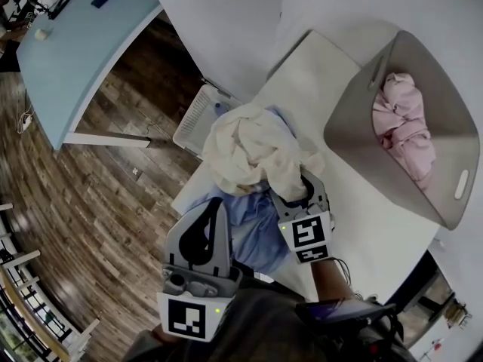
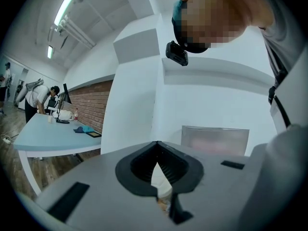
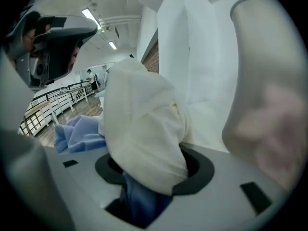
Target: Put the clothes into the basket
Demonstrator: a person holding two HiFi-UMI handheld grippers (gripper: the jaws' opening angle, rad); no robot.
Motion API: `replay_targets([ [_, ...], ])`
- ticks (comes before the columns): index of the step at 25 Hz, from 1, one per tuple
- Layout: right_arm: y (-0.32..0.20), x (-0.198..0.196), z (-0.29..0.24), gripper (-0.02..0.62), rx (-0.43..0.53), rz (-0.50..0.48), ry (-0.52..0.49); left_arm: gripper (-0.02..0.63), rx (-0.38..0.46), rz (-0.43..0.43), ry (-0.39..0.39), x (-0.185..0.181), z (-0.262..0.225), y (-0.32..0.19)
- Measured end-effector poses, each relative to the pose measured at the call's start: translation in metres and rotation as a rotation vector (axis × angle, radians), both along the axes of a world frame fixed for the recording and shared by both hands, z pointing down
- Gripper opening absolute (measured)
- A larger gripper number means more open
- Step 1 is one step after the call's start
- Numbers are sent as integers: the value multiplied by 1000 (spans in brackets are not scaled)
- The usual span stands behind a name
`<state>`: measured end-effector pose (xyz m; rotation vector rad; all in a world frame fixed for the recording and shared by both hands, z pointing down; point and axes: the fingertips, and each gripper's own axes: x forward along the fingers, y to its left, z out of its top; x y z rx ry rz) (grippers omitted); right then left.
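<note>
Head view: a white desk (image 1: 355, 228) carries a grey basket (image 1: 453, 138) at the right, tilted on its side, with pink clothes (image 1: 404, 123) already inside. A cream garment (image 1: 245, 145) lies heaped left of the basket, well apart from it, on top of a blue garment (image 1: 253, 232). The right gripper (image 1: 302, 191) reaches into the near right edge of the cream heap, its tips buried in the fabric. The left gripper (image 1: 215, 210) is at the near left beside the blue garment, gripping nothing. Beyond the desk's left edge are a white slatted crate (image 1: 195, 115), a wood floor (image 1: 98, 172) and a pale blue desk (image 1: 75, 59).

Left gripper view: the jaw tips meet with nothing clamped. A pale sliver shows through the slit behind them; what it is cannot be told. This view looks level across the desk to the basket's open mouth, and alone shows a brick wall (image 2: 91, 105) and people (image 2: 41, 100) at the pale blue desk.

Right gripper view: only here is the grip confirmed. The jaws are partly closed on the cream garment, which fills the gap and rises above it, with a fold of the blue garment caught beneath. The basket wall and a pink blur stand at the right.
</note>
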<state>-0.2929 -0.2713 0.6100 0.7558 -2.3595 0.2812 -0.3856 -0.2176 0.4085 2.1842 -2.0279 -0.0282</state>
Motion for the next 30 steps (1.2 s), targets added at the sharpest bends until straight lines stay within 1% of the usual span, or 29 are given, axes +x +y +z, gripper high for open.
replay_targets([
  [1,1,-1,-3,213,7,1,-21,8,4,3,-2,1,-2,0],
  [3,2,-3,-15,178,46,2,-75,9,12,9,-6,4,-5,1],
  [6,1,-7,-50,166,171,-11,-156,8,31,18,-16,10,-14,2],
  [8,0,-3,-79,161,237,-10,-191,8,43,28,-24,17,-25,6],
  [11,-2,9,-125,160,314,7,-229,8,70,38,-38,29,-48,14],
  [14,-1,31,-177,160,375,41,-273,8,106,55,-46,48,-77,22],
  [19,-12,91,-260,160,448,140,-341,8,175,129,-43,97,-120,26],
  [21,-23,124,-285,160,497,195,-340,8,212,162,-48,114,-133,23],
  [23,-35,161,-303,160,545,262,-305,8,248,194,-50,129,-143,19],
  [26,-52,216,-319,161,575,374,-278,8,257,235,-42,150,-151,13],
  [28,-63,250,-318,163,564,454,-248,8,258,262,-39,162,-153,7],
  [30,-73,279,-304,174,522,536,-180,8,254,286,-35,169,-155,1],
])
